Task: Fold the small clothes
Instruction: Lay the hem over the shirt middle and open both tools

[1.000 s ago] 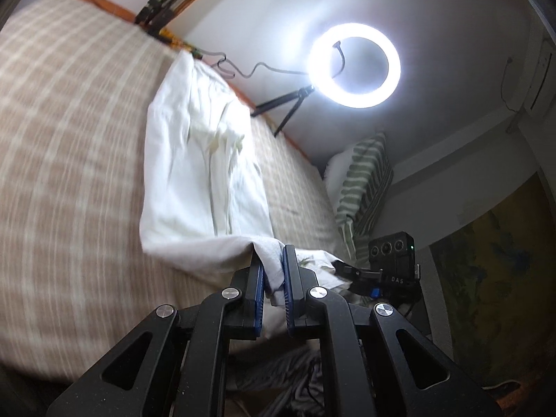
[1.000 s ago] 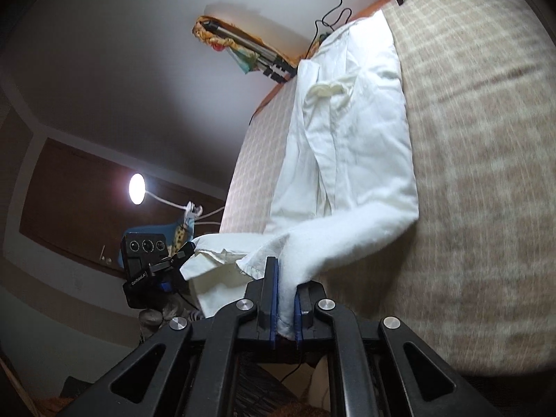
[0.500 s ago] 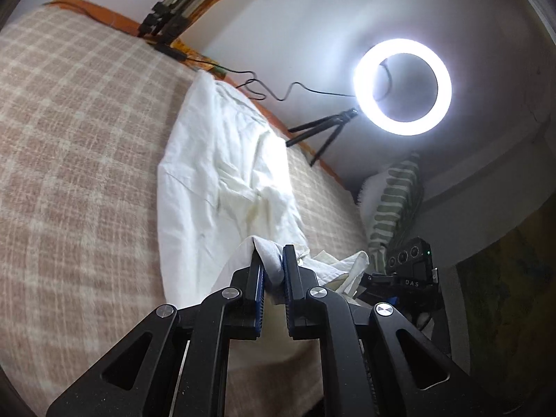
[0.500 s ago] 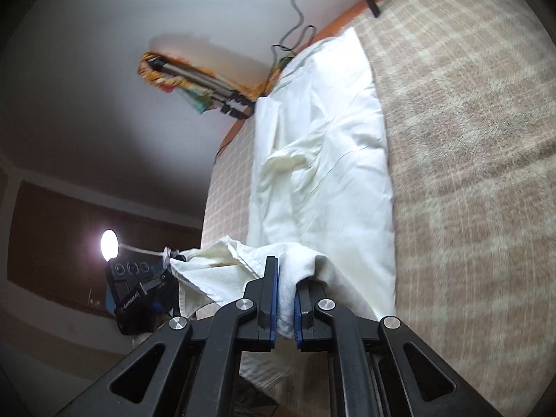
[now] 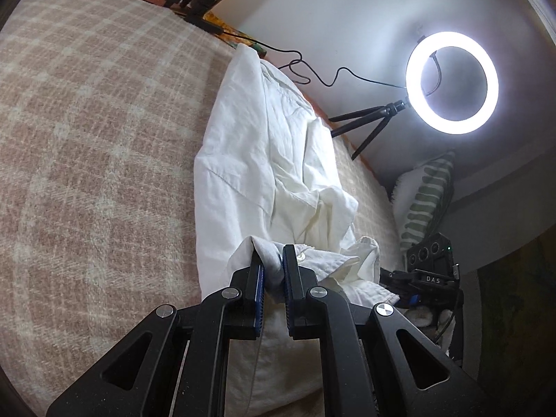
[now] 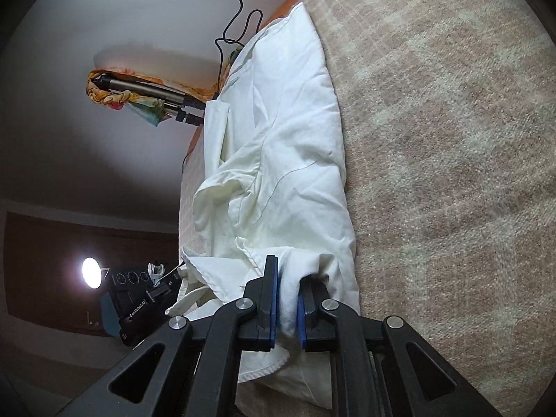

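Note:
A white garment (image 5: 264,160) lies lengthwise on a beige checked bedspread (image 5: 87,139); it also shows in the right wrist view (image 6: 285,146). My left gripper (image 5: 272,260) is shut on a bunched near corner of the garment. My right gripper (image 6: 288,278) is shut on the other near corner. The near edge is lifted and folded over toward the far end. The other gripper's body shows in the left wrist view (image 5: 431,264) and in the right wrist view (image 6: 139,299).
A lit ring light (image 5: 451,83) on a small tripod stands at the bed's far right. A striped pillow (image 5: 424,198) lies beyond the garment. A folded tripod (image 6: 149,90) and a black cable (image 5: 312,76) lie at the bed's far edge.
Both grippers have carried the garment's near edge forward over the bed, toward its far end. The cloth between them has bunched up. Both stay shut on it.

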Action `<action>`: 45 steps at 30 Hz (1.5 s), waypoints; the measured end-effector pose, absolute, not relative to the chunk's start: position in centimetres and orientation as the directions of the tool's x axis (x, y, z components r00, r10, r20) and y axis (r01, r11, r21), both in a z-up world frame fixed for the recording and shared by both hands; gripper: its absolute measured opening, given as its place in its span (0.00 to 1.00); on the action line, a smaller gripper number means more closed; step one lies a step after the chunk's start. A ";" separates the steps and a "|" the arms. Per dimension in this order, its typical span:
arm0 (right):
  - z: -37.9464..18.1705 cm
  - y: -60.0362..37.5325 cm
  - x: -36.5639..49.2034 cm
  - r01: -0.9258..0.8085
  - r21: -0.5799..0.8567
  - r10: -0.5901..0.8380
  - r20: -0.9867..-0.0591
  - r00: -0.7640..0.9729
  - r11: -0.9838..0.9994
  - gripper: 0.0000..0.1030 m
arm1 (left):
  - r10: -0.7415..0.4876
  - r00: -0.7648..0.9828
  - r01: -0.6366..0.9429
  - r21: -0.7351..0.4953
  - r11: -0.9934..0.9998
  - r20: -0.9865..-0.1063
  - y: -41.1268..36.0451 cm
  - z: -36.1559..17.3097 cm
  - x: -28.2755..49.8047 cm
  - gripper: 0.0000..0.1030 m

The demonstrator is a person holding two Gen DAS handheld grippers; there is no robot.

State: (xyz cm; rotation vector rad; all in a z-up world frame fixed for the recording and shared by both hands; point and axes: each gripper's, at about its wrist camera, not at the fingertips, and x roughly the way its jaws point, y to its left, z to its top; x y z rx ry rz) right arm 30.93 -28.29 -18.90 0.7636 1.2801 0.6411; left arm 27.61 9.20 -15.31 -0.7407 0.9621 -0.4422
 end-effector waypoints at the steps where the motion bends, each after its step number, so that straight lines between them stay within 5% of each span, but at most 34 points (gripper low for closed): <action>1: -18.7 -28.5 30.8 -0.012 0.800 0.788 -0.587 0.185 0.599 0.11 | -0.643 0.513 0.021 -0.741 0.672 -0.568 9.3 -15.1 27.6 0.10; 4: -16.9 -29.3 30.2 -0.091 0.776 0.769 -0.589 0.247 0.624 0.33 | -0.636 0.528 0.039 -0.732 0.680 -0.563 9.7 -13.9 27.3 0.15; 8: -14.0 -30.3 28.7 -0.219 0.749 0.774 -0.560 0.296 0.626 0.33 | -0.582 0.587 0.081 -0.675 0.734 -0.562 10.2 -11.8 25.9 0.33; 19: -14.3 -24.2 25.0 -0.493 0.622 0.761 -0.633 0.142 0.609 0.29 | -0.605 0.553 0.235 -0.589 0.773 -0.573 7.7 -11.0 22.7 0.33; 25: -15.4 -22.3 27.1 -0.471 0.487 0.637 -0.733 0.239 0.736 0.29 | -0.599 0.488 0.262 -0.548 0.795 -0.635 5.5 -13.0 23.5 0.33; 28: -16.0 -23.2 28.3 -0.387 0.422 0.544 -0.785 0.297 0.820 0.18 | -0.538 0.499 0.269 -0.469 0.841 -0.679 4.8 -13.7 24.5 0.33; 45: -12.1 -16.8 27.2 -0.633 0.338 0.631 -0.708 0.317 0.696 0.24 | -0.498 0.531 0.243 -0.439 0.865 -0.686 4.2 -14.2 25.1 0.33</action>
